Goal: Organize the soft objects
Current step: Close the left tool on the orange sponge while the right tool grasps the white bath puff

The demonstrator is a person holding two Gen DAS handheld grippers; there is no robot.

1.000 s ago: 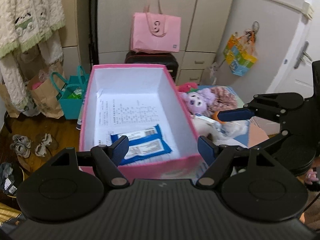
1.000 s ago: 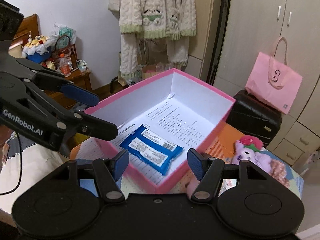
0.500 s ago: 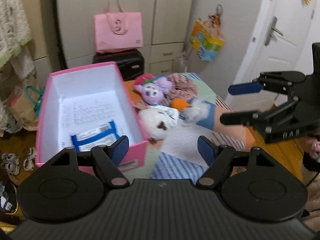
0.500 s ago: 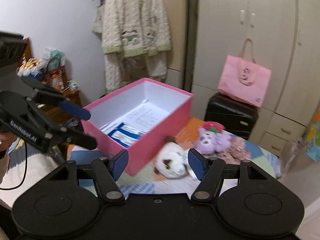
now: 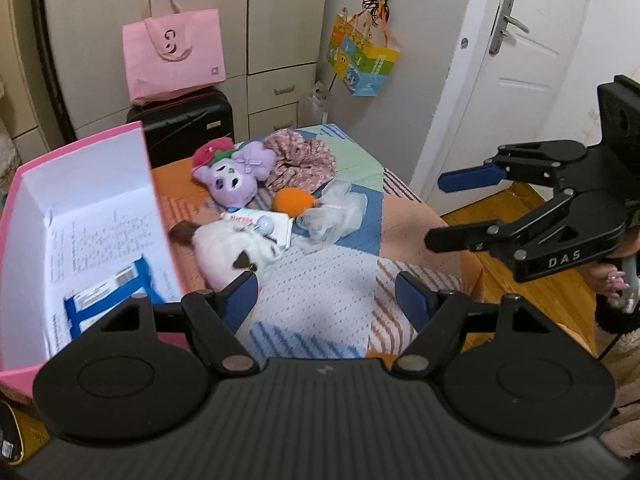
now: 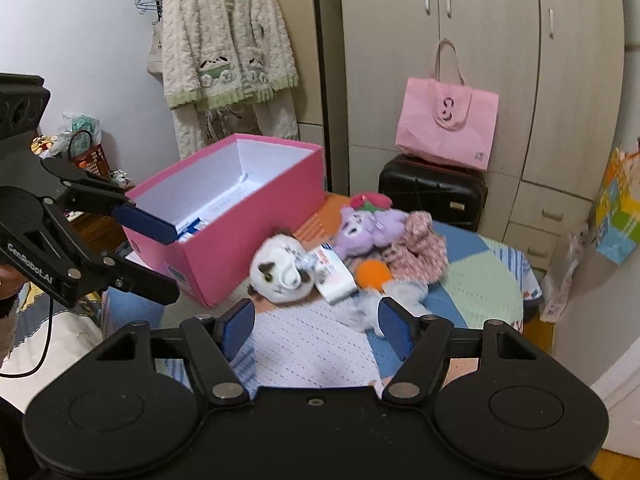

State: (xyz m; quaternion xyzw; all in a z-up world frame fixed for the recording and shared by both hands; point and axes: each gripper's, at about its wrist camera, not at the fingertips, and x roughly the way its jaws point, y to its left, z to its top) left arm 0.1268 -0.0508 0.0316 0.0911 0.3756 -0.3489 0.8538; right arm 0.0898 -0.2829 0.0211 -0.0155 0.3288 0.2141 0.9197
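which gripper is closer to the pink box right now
Left. The left gripper hovers right beside the pink box, by its near corner. The right gripper is out past the toys, far from it.

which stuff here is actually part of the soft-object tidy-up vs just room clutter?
Job:
pink box
white plush with brown patches
purple plush
orange ball
pink floral fabric
blue packet in the box
left gripper and right gripper, both open and empty

Lying about:
pink tote bag
black suitcase
cream cardigan
colourful gift bag
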